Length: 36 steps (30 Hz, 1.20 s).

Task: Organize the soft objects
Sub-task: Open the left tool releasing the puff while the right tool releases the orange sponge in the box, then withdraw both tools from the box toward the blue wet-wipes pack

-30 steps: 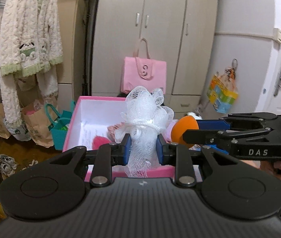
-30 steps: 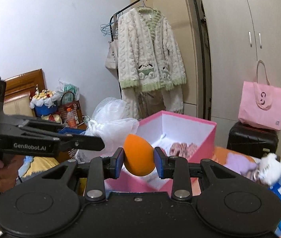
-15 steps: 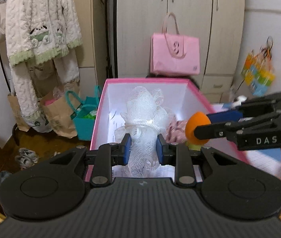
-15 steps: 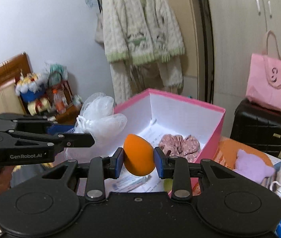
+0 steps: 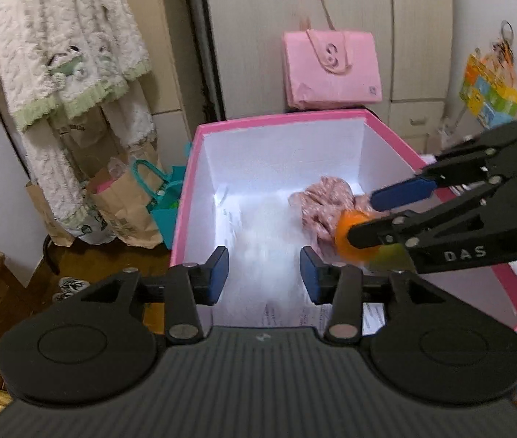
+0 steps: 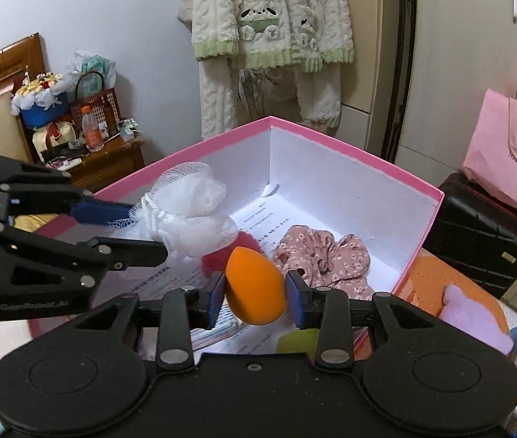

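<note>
Obliquely, orange sponge (image 6: 255, 286) tip up-left.

Both wrist cams sit close above the pink box (image 5: 364, 115), angled down into it. The left one looks in from the near edge toward the wardrobe; the right one comes in over the box's (image 6: 335, 142) corner. Both catch the box's inside.

Beige wardrobe doors (image 5: 331, 29) seen at rear; pink tote bag (image 5: 331, 69) hung before them; fleecy cream robe (image 6: 269, 18) hung on rack; wooden side cabinet (image 6: 108, 157) set against pale wall (image 6: 76, 7); black suitcase (image 6: 477, 233) stood at right.
</note>
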Motion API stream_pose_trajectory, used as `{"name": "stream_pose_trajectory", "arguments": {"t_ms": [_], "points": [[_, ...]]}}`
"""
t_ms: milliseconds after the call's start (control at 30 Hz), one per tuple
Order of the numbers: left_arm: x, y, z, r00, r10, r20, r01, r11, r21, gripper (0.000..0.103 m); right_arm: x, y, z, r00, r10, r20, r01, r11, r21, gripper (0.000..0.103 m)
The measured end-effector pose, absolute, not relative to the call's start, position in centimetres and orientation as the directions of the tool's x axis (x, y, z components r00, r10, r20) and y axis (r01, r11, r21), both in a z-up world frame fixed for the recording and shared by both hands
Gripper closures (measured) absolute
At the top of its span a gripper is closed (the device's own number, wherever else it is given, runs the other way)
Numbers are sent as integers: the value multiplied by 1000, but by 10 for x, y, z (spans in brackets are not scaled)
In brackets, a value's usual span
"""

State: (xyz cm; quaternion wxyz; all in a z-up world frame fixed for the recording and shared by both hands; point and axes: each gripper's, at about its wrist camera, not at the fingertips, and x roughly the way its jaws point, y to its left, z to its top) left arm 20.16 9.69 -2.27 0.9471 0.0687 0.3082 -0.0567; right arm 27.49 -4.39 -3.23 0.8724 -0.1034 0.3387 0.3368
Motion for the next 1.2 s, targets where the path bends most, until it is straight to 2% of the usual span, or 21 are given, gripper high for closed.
{"name": "stream_pose_trajectory", "arguments": {"t_ms": [67, 200, 267, 333, 567, 667, 867, 1200], "points": [[197, 100, -19, 808, -77, -585, 152, 985, 80, 51, 273, -49, -28, 550, 529, -646, -650, 757, 66, 56], [190, 105, -12, 808, -103, -580, 156, 987, 42, 48, 261, -62, -16, 578, 538, -614, -638, 766, 70, 56], [183, 107, -8, 809, -123, -575, 168, 986, 25, 42, 252, -69, -11, 591, 537, -602, -633, 771, 66, 56], [176, 110, -2, 812, -139, -567, 178, 984, 14, 40, 243, -76, -5, 598, 532, -599, -626, 777, 65, 56], [145, 113, 21, 837, -137, -530, 190, 981, 46, 31, 205, -95, 14, 589, 555, -587, -647, 759, 67, 49], [136, 114, 29, 817, -188, -545, 229, 974, 6, 30, 193, -100, 22, 571, 571, -590, -658, 748, 86, 47], [120, 112, 38, 706, -362, -608, 339, 927, -158, 29, 166, -107, 35, 559, 588, -585, -679, 729, 85, 42], [82, 75, 44, 665, -375, -646, 425, 901, -87, 18, 115, -135, 40, 561, 563, -606, -677, 734, 56, 32]]}}
